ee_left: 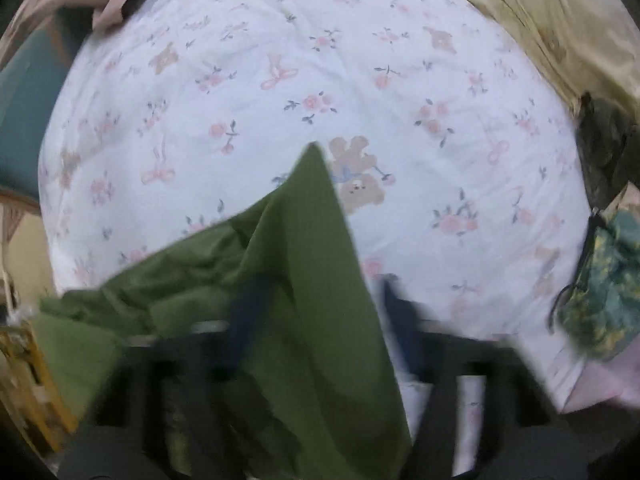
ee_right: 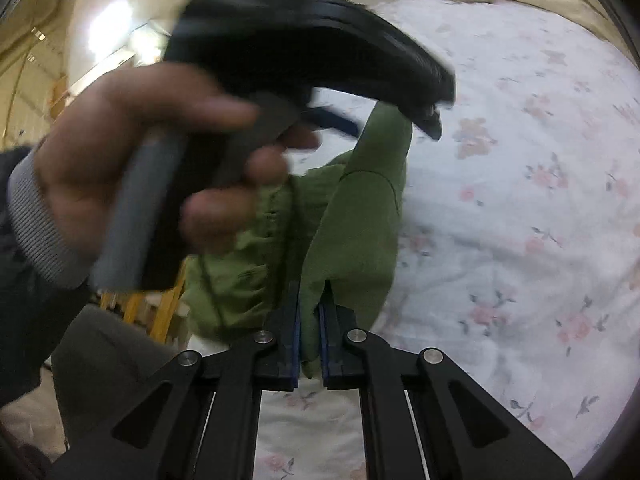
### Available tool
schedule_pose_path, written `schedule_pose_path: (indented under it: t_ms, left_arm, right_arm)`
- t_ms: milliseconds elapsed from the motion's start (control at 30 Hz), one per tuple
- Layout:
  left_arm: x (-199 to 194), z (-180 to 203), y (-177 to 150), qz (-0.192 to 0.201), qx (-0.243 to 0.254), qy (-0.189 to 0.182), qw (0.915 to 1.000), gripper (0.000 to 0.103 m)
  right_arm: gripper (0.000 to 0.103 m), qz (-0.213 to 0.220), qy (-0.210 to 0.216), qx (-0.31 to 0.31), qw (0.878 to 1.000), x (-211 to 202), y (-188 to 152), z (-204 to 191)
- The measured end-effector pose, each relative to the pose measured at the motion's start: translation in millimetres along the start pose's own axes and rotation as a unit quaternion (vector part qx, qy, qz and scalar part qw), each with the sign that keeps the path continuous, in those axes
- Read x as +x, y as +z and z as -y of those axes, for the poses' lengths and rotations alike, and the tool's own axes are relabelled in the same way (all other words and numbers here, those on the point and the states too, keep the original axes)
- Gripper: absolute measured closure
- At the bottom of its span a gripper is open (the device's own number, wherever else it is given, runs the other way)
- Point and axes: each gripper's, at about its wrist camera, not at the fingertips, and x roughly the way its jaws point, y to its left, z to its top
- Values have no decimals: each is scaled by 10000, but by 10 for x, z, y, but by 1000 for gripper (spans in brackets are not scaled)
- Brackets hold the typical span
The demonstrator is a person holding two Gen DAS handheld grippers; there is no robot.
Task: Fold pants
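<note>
Green pants (ee_left: 304, 280) hang bunched above a white floral bedsheet (ee_left: 360, 80). In the left wrist view my left gripper (ee_left: 316, 320) is blurred and its fingers stand apart; green cloth drapes over the left finger (ee_left: 248, 312) and I cannot tell whether it grips. In the right wrist view my right gripper (ee_right: 310, 320) is shut on a fold of the pants (ee_right: 352, 220). The left gripper (ee_right: 430, 122), held by a hand (ee_right: 132, 152), is above and ahead with cloth hanging below its tip.
A beige blanket (ee_left: 540, 8) lies at the bed's far right. A green patterned bag (ee_left: 600, 300) sits at the right edge. A teal object (ee_left: 28, 112) and a yellow wooden frame (ee_right: 160, 312) stand off the bed's left side.
</note>
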Motion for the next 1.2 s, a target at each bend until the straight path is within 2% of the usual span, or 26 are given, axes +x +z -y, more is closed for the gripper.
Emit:
schedule_pose_path:
  t_ms: [67, 100, 200, 367, 533, 633, 767, 867, 1100, 1133, 1200]
  left_arm:
    - [-106, -110, -14, 61, -2, -163, 9998, 97]
    - [-186, -173, -27, 98, 63, -190, 9998, 98]
    - [-433, -421, -92, 186, 166, -293, 9993, 99]
    - [-836, -983, -281, 401, 18, -364, 9985, 99]
    - [-1076, -1597, -500, 569, -197, -295, 9977, 99]
    - [-1129, -2124, -758, 688, -401, -162, 9967, 99]
    - [-930, -2729, -1111, 674, -661, -78, 9955, 99]
    - [-609, -3115, -1337, 558, -979, -75, 9936, 99]
    - [-92, -3657, -1640, 505, -1614, -241, 9853, 95]
    - [14, -3693, -1664, 490, -1746, -226, 9832, 93]
    - [150, -3679, -1691, 358, -1814, 73, 9827, 70]
  right_arm:
    - [97, -25, 41, -83, 10000, 31, 19, -70]
    - [97, -25, 142, -106, 9998, 40, 29, -116]
    - [97, -23, 342, -330, 9989, 42, 61, -311]
    - [97, -20, 653, -584, 9962, 178, 159, -752]
    - [97, -244, 780, -1036, 9913, 579, 247, -1358]
    - [97, -459, 790, -1229, 9882, 922, 276, -1737]
    - [97, -940, 654, -1580, 9808, 1551, 169, -2196]
    - [97, -1267, 495, -1778, 9746, 2017, 28, -2410]
    - [97, -1811, 489, -1431, 9718, 2784, -139, -2452]
    - [96, -1862, 483, -1320, 9724, 2846, -126, -2404]
    - [91, -2036, 520, -953, 9730, 2989, -133, -2295]
